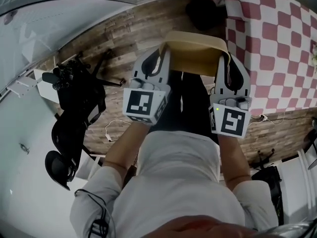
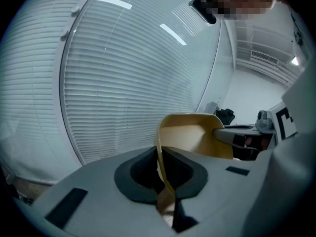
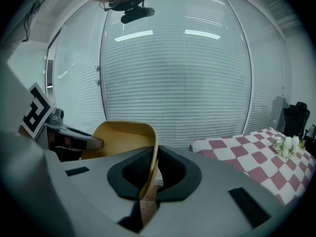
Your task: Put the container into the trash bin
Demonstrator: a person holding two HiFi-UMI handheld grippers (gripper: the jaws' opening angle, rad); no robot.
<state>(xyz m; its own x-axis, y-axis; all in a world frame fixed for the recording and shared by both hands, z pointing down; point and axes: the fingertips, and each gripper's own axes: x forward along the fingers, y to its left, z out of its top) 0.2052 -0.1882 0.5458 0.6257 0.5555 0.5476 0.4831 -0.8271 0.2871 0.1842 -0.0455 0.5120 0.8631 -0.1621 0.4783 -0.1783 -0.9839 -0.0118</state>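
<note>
A tan, shallow container hangs in the air in front of me, held by its two opposite rims. My left gripper is shut on its left rim, and the thin wall runs between the dark pads. My right gripper is shut on the right rim in the same way. In each gripper view the container's hollow faces the other gripper's finger. A dark shape lies below the container; I cannot tell what it is. No trash bin is plainly in view.
A table with a red and white checked cloth stands to the right, with small white flowers on it. A black office chair and cables are on the wood floor at left. Window blinds fill the background.
</note>
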